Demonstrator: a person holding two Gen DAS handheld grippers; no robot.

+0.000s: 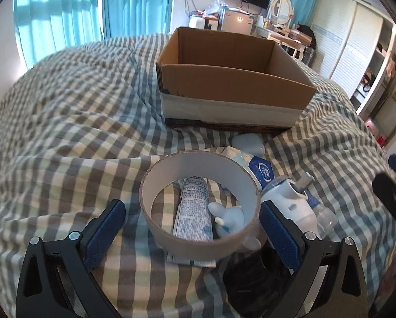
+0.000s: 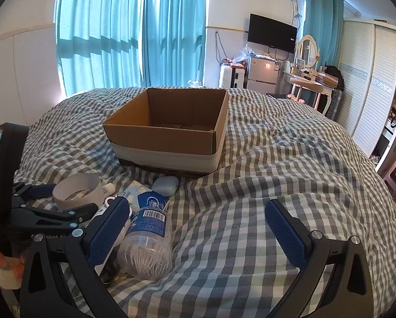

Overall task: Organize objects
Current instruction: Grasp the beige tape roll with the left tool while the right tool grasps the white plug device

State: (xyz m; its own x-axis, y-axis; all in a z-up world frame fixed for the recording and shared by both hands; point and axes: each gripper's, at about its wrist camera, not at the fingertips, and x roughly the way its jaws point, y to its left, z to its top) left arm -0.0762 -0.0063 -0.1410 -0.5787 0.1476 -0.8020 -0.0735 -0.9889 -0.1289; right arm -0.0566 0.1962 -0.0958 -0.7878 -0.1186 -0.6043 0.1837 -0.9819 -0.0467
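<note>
An open cardboard box (image 1: 232, 84) stands on the checked bed cover; it also shows in the right wrist view (image 2: 168, 137), and looks empty. My left gripper (image 1: 192, 228) is open, its blue pads on either side of a tape roll (image 1: 200, 201) that lies on a white tube (image 1: 194, 206) and a small white figure (image 1: 228, 217). My right gripper (image 2: 198, 228) is open and empty, its left pad beside a clear jar of cotton swabs (image 2: 149, 241). The tape roll (image 2: 78, 190) and the left gripper (image 2: 52, 204) show at left there.
A pale blue case (image 2: 166, 185) and a tissue pack (image 1: 240, 156) lie in front of the box. A white spray bottle (image 1: 293, 201) lies by my left gripper's right pad. A black object (image 1: 253, 275) lies below the tape roll. Curtains, dresser and wardrobe stand beyond the bed.
</note>
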